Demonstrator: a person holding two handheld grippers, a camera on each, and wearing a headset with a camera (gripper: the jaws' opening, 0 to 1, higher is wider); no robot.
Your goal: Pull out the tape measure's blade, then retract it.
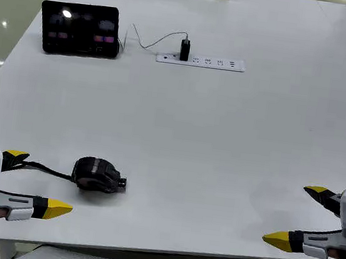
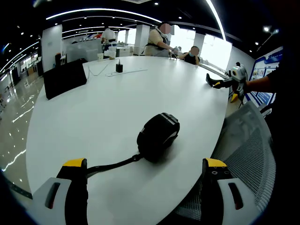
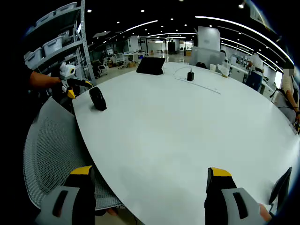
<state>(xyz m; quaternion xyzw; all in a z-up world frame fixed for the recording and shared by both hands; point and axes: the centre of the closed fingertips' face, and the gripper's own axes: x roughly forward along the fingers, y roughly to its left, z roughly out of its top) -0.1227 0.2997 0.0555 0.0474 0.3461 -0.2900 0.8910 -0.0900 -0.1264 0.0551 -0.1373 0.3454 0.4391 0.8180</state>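
Note:
A black tape measure [image 1: 96, 175] lies on the white table [image 1: 209, 140] near its front left edge, with a black wrist strap [image 1: 45, 168] trailing left. My left gripper [image 1: 34, 181] stands open just left of it, the strap running between its yellow-tipped fingers. In the left gripper view the tape measure [image 2: 158, 135] sits a short way ahead of the open left gripper [image 2: 145, 164], untouched. My right gripper [image 1: 298, 215] stands open at the table's front right edge, holding nothing. From the right gripper [image 3: 147, 172] view the tape measure [image 3: 97, 98] is far off to the left.
A black tablet [image 1: 80, 28] stands at the back left. A white power strip [image 1: 200, 61] with a black plug and cable lies at the back middle. A grey mesh chair [image 3: 51, 154] is under the front edge. People sit at the far side [image 2: 159, 40].

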